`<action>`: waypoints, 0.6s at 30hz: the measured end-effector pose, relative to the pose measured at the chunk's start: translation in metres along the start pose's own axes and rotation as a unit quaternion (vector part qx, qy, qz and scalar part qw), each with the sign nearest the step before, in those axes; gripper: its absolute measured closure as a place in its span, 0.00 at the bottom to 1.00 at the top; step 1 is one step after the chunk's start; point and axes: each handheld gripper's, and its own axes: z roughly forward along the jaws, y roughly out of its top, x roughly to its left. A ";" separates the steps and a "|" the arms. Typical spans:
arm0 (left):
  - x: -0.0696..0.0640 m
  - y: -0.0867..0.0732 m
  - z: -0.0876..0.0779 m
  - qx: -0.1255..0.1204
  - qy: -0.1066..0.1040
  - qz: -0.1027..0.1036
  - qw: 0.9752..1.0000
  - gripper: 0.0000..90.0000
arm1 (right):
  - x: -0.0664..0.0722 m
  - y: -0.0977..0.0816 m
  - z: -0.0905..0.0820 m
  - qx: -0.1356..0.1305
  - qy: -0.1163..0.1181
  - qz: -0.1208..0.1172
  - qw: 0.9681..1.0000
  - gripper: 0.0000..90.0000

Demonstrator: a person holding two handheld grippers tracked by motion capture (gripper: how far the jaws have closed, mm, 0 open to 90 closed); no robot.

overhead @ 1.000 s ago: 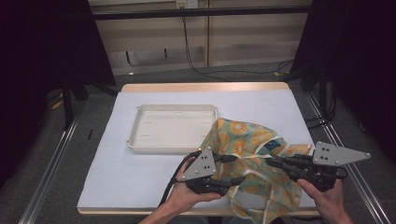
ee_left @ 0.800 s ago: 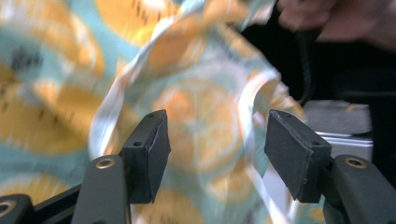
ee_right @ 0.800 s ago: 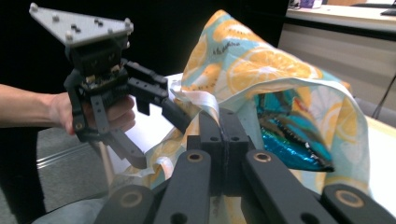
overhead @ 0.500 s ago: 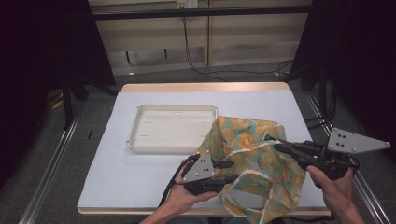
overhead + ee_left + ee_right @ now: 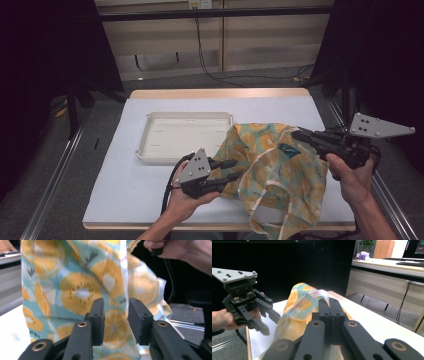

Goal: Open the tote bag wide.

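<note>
A thin cloth [image 5: 272, 167] printed with orange slices on pale teal hangs lifted over the table's right front. My right gripper [image 5: 296, 134] is shut on its upper edge and holds it up. In the right gripper view the closed jaws [image 5: 329, 303] pinch a fold of the cloth [image 5: 298, 310]. My left gripper [image 5: 237, 169] is at the cloth's left side, jaws spread. In the left gripper view, the gripper [image 5: 116, 312] is open, with the cloth [image 5: 82, 290] hanging just beyond the tips. The right gripper view also catches the left gripper [image 5: 272, 323] beside the cloth.
A shallow white tray [image 5: 150, 120] stands left of the cloth at the table's middle. The table [image 5: 125, 190] has a white cover. Metal rails run along both sides, and the cloth's lower corner droops past the front edge.
My right gripper has risen and moved away from me with the cloth, pulling it up and spreading it. The left gripper has stayed nearly in place.
</note>
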 end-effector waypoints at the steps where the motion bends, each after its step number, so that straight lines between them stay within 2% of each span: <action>1: -0.001 0.004 0.002 -0.006 0.001 -0.001 1.000 0.66 | -0.001 0.001 0.003 -0.001 0.003 -0.003 1.000 1.00; 3: -0.001 0.006 0.003 -0.007 -0.002 0.001 1.000 0.63 | -0.002 0.005 0.009 0.005 0.002 -0.010 1.000 1.00; 7: -0.002 0.017 0.013 -0.010 -0.013 0.006 1.000 0.59 | -0.007 0.009 0.019 0.007 0.008 -0.006 1.000 1.00; 8: -0.002 0.018 0.020 0.001 -0.005 0.010 1.000 0.57 | -0.009 0.011 0.024 0.006 0.009 -0.004 1.000 1.00; 10: -0.002 0.018 0.024 0.006 0.001 0.010 1.000 0.55 | -0.009 0.012 0.027 0.005 0.011 -0.004 1.000 1.00; 11: -0.001 0.017 0.029 0.011 0.005 0.021 1.000 0.55 | -0.009 0.012 0.028 0.006 0.012 -0.004 1.000 1.00; 12: -0.001 0.017 0.029 0.011 0.005 0.021 1.000 0.57 | -0.009 0.012 0.028 0.005 0.015 -0.005 1.000 1.00; 14: 0.002 0.015 0.033 0.005 -0.011 0.008 1.000 0.71 | -0.009 0.011 0.029 0.008 0.015 -0.004 1.000 1.00; 15: 0.003 0.015 0.034 0.010 -0.007 0.012 1.000 0.79 | -0.010 0.011 0.030 0.008 0.016 -0.004 1.000 1.00; 16: 0.004 0.015 0.034 0.010 -0.017 0.010 1.000 0.92 | -0.010 0.011 0.030 0.009 0.014 -0.005 1.000 1.00; 17: 0.004 0.015 0.034 0.010 -0.013 0.007 1.000 1.00 | -0.011 0.011 0.031 0.008 0.014 -0.004 1.000 1.00; 18: 0.004 0.016 0.033 0.013 -0.010 0.005 1.000 1.00 | -0.012 0.011 0.031 0.009 0.013 -0.002 1.000 1.00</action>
